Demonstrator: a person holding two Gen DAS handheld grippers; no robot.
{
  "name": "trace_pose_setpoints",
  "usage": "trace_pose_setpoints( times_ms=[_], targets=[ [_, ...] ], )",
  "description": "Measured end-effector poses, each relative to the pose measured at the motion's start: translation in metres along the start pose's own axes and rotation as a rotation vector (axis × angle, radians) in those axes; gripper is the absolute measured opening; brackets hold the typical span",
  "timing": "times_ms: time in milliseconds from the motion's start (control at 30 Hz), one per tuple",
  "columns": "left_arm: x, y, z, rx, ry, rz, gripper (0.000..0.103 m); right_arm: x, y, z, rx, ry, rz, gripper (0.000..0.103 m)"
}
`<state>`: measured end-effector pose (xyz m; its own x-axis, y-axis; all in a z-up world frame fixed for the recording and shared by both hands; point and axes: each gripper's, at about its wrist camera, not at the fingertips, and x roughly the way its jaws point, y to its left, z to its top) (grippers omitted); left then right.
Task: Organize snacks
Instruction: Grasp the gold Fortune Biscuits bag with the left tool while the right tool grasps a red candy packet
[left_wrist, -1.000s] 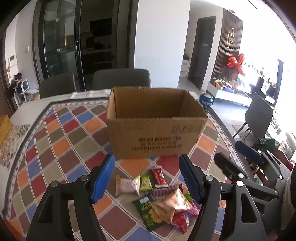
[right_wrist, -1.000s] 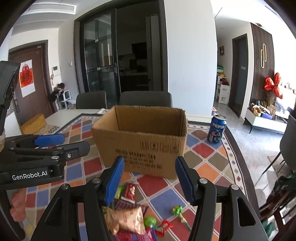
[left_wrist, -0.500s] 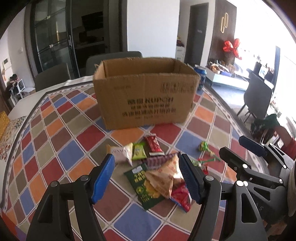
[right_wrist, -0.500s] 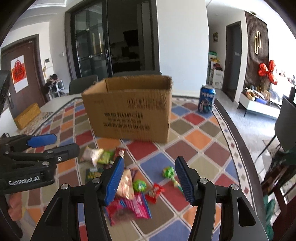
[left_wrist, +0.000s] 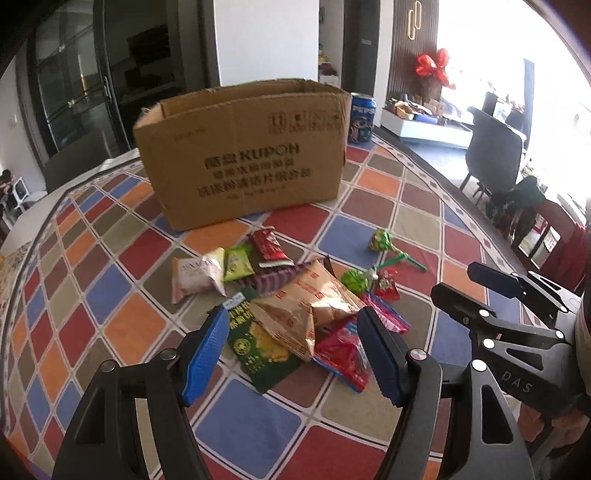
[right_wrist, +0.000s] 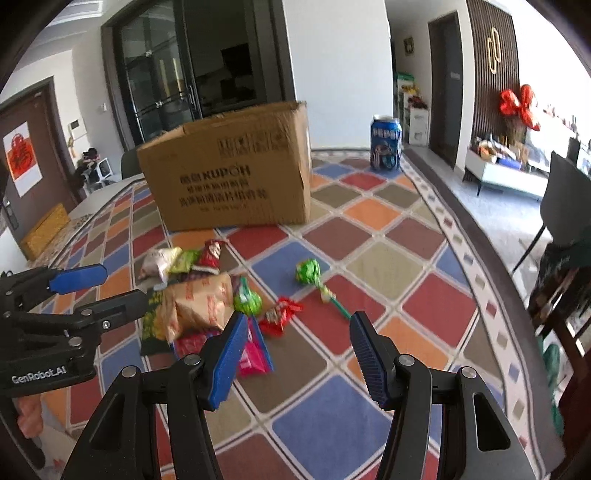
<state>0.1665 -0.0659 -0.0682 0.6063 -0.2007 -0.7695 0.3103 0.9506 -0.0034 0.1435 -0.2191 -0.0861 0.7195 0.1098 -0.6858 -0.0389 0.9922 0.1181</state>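
Observation:
A pile of snack packets lies on the checked tablecloth in front of an open cardboard box, which also shows in the right wrist view. A tan bag tops the pile, over a dark green packet and a red packet. A white packet, a small green packet and a red bar lie behind. Green lollipops lie to the right. My left gripper is open just above the pile. My right gripper is open, right of the pile.
A blue Pepsi can stands right of the box near the table's far edge. Dark chairs stand beyond the table's right side. A yellow box lies at the far left. The table edge curves along the right.
Both grippers have dropped lower and tilted toward the table, closing in on the snack pile. The box now appears higher and farther. Both stay open.

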Motion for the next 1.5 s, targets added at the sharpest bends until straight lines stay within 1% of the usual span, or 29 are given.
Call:
trace_pose_setpoints(
  times_ms=[133,200,300,500,700,900,1000,1167,1267,1300,1333,1367,1433,1500],
  targets=[
    [0.011,-0.003,-0.003,0.027,0.014,-0.019,0.071,0.007,-0.004,-0.006,0.020,0.021,-0.001,0.058],
    [0.016,-0.002,-0.004,0.041,0.025,-0.026,0.071,0.009,-0.006,-0.007,0.035,0.030,0.011,0.058],
    [0.024,0.000,-0.006,0.067,0.035,-0.041,0.071,0.013,-0.003,-0.006,0.030,0.040,0.013,0.058],
    [0.038,0.000,-0.004,0.176,0.042,-0.061,0.071,0.021,0.007,-0.006,-0.009,0.059,0.021,0.058],
    [0.051,0.001,0.000,0.228,0.050,-0.099,0.071,0.032,0.006,-0.004,0.019,0.090,0.020,0.057],
    [0.063,0.004,0.004,0.225,0.067,-0.141,0.071,0.046,0.005,0.000,0.038,0.117,0.008,0.050],
    [0.066,0.006,0.007,0.213,0.068,-0.167,0.071,0.053,0.005,0.003,0.050,0.130,0.023,0.047],
    [0.076,0.006,0.009,0.205,0.085,-0.188,0.071,0.062,0.006,0.009,0.071,0.141,0.043,0.042],
    [0.078,0.005,0.011,0.193,0.089,-0.200,0.063,0.067,0.007,0.011,0.072,0.143,0.040,0.040],
    [0.078,0.005,0.012,0.189,0.090,-0.205,0.059,0.069,0.007,0.012,0.075,0.147,0.039,0.037],
    [0.079,0.005,0.013,0.179,0.092,-0.212,0.056,0.070,0.007,0.012,0.079,0.151,0.040,0.036],
    [0.079,0.005,0.013,0.170,0.095,-0.217,0.049,0.072,0.006,0.012,0.084,0.156,0.044,0.035],
    [0.080,0.006,0.015,0.151,0.102,-0.225,0.046,0.076,0.006,0.012,0.096,0.168,0.049,0.034],
    [0.077,0.004,0.015,0.151,0.091,-0.216,0.044,0.078,0.006,0.013,0.105,0.174,0.057,0.032]
  ],
)
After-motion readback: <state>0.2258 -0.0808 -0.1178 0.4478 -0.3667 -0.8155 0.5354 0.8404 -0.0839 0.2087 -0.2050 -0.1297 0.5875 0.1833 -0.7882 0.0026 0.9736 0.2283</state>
